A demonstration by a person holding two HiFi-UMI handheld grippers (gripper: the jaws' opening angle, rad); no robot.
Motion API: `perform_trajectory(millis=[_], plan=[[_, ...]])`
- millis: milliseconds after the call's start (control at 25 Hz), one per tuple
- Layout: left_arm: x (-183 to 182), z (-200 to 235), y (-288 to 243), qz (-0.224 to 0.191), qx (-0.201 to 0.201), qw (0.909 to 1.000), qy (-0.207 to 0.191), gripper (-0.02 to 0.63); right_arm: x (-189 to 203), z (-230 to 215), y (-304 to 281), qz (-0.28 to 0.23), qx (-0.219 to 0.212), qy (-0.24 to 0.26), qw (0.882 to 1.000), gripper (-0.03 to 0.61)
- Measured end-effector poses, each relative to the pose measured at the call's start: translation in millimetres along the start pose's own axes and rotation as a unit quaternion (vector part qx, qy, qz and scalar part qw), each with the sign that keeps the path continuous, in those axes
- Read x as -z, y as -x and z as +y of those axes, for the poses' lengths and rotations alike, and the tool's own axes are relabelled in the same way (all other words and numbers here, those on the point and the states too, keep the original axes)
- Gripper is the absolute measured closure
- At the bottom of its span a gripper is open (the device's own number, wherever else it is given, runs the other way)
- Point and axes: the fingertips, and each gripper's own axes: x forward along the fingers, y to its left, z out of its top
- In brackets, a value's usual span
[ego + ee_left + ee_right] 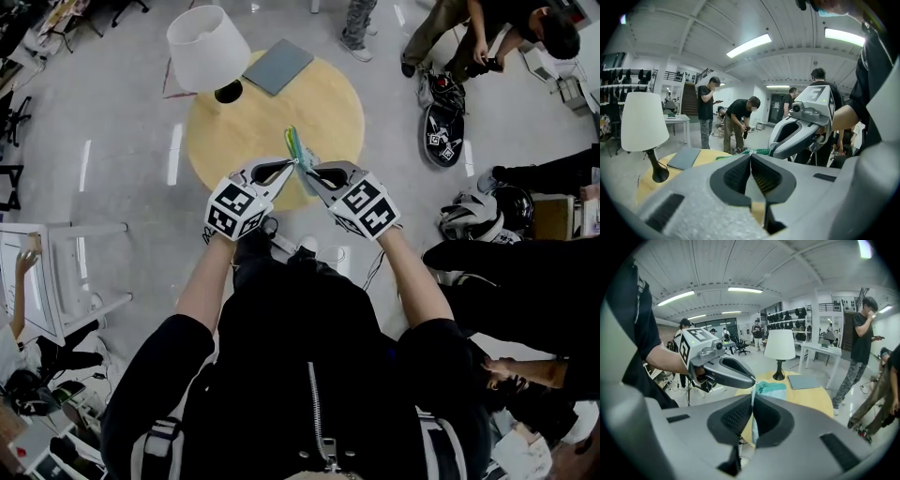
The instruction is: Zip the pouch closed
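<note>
A light blue and green pouch [293, 145] hangs upright in the air above the round wooden table [234, 141], between my two grippers. My left gripper [293, 165] is shut at the pouch's top edge [771, 389]; its tip [752, 383] pinches there. Whether it has the zipper pull I cannot tell. In the left gripper view its jaws [751, 155] meet, with a strip of green pouch [757, 151] just beyond them. My right gripper [307, 172] is shut on the pouch's near edge, and the pale fabric runs down between its jaws [753, 397].
A white-shaded lamp [206, 47] and a flat grey notebook [278, 66] sit on the far side of the table. Several people stand or crouch around the room [487, 37]. Helmets and gear [469, 214] lie on the floor at the right.
</note>
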Motion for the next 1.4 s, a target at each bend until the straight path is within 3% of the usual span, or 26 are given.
perform_trajectory(millis=[600, 1080, 1400], plan=[[4, 1, 0, -0.006, 0.006, 0.9995, 0.031, 0.599, 1, 3, 1, 0.000, 0.000, -0.001, 1.000, 0.566], [20, 37, 17, 0.007, -0.050, 0.9968, 0.063, 0.606, 10, 5, 10, 0.002, -0.003, -0.002, 1.000, 0.566], [28, 40, 21, 0.020, -0.053, 0.9971, 0.052, 0.606, 12, 11, 13, 0.002, -0.009, -0.001, 1.000, 0.566]])
